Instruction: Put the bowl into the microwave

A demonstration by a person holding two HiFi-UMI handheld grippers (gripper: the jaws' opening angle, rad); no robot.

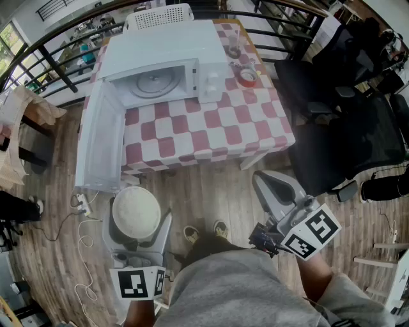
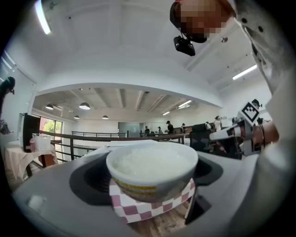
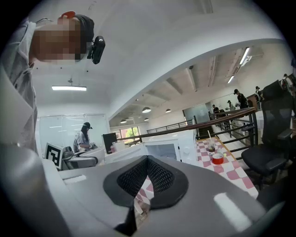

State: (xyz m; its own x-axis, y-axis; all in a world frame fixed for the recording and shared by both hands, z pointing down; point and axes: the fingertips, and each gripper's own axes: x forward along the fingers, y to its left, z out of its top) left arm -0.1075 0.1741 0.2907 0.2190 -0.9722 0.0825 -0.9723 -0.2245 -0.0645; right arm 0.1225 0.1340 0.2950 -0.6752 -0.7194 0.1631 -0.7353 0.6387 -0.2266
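Observation:
A white bowl (image 1: 136,211) filled with rice, with a yellow band (image 2: 151,169), hangs over the wooden floor in front of the table. My left gripper (image 1: 136,231) is shut on it, jaws spread wide around its sides. The white microwave (image 1: 160,70) stands on the checkered table (image 1: 211,134), its door (image 1: 99,140) swung fully open toward me and the turntable bare. My right gripper (image 1: 273,191) is shut with nothing in it, to the right of the bowl and near the table's front right corner; in the right gripper view its pads (image 3: 159,178) meet.
A red tape roll (image 1: 248,77) and a cup with a straw (image 1: 234,45) stand on the table right of the microwave. Black office chairs (image 1: 345,128) crowd the right side. A white chair (image 1: 160,16) stands behind the table. Cables (image 1: 83,211) lie on the floor at left.

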